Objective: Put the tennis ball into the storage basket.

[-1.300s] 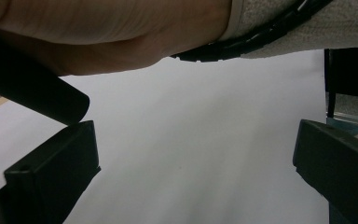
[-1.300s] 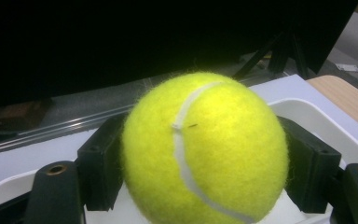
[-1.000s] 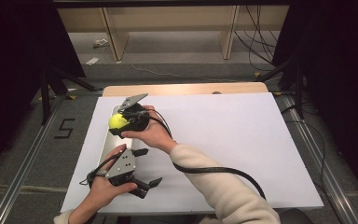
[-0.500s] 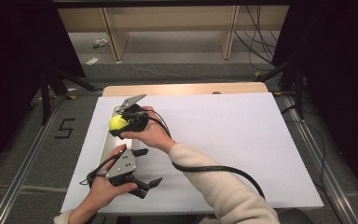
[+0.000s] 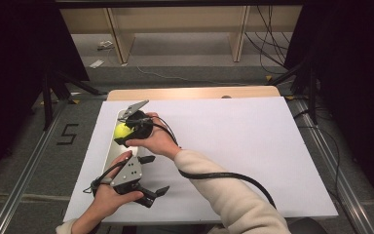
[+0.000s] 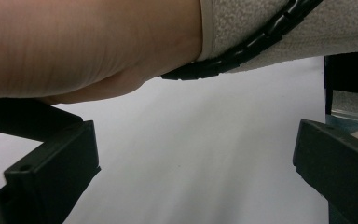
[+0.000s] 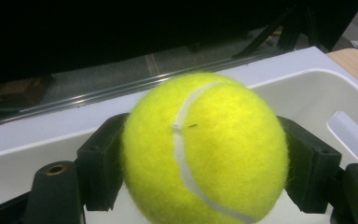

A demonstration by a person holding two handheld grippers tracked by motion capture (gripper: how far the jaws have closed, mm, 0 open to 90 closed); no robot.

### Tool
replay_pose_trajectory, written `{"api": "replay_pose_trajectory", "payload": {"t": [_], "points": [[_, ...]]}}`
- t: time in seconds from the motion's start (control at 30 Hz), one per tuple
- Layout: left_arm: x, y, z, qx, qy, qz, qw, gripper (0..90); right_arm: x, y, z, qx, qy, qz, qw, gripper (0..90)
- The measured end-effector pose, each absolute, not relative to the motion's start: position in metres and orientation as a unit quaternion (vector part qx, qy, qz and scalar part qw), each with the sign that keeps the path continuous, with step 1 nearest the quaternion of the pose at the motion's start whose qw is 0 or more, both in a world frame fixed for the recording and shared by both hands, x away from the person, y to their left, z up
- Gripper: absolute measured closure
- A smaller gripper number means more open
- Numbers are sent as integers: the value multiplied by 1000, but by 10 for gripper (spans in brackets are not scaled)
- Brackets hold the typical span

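R tongs (image 5: 122,134) clamped on yellow tennis ball (image 5: 122,130), jaws pressed to ball's two sides, seam curving down its face in R gripper view (image 7: 204,149). Ball held over white tray (image 5: 111,151), tray wall (image 7: 307,93) behind & below it w/ a cutout handle slot to the right of the jaws. R hand (image 5: 157,140) wrapped round the tongs, cream sleeve (image 5: 224,190) & black ribbed cable (image 5: 224,175) trailing back toward the person. L tongs (image 5: 148,191) near table's front edge, close to R forearm, jaws spread wide w/ nothing between them, only white tabletop (image 6: 205,154) in the gap. L hand (image 5: 108,197) gripping them, grey plate (image 5: 127,171) on top. In L gripper view, R wrist (image 6: 88,46) & cable (image 6: 242,51) just above & beyond the jaws.
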State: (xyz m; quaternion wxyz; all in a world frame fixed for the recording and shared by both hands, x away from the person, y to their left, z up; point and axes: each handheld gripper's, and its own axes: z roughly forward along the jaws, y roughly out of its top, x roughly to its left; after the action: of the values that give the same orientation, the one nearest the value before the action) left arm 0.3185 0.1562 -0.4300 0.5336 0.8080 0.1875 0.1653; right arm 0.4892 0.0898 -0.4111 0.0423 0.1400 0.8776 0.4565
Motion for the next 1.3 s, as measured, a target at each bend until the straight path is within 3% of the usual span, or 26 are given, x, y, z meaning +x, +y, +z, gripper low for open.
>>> {"api": "replay_pose_trajectory", "payload": {"t": [1.3], "points": [[319,156,-430,809,186,163,533,0,495,94,-426,145,891,428,37,261]]}}
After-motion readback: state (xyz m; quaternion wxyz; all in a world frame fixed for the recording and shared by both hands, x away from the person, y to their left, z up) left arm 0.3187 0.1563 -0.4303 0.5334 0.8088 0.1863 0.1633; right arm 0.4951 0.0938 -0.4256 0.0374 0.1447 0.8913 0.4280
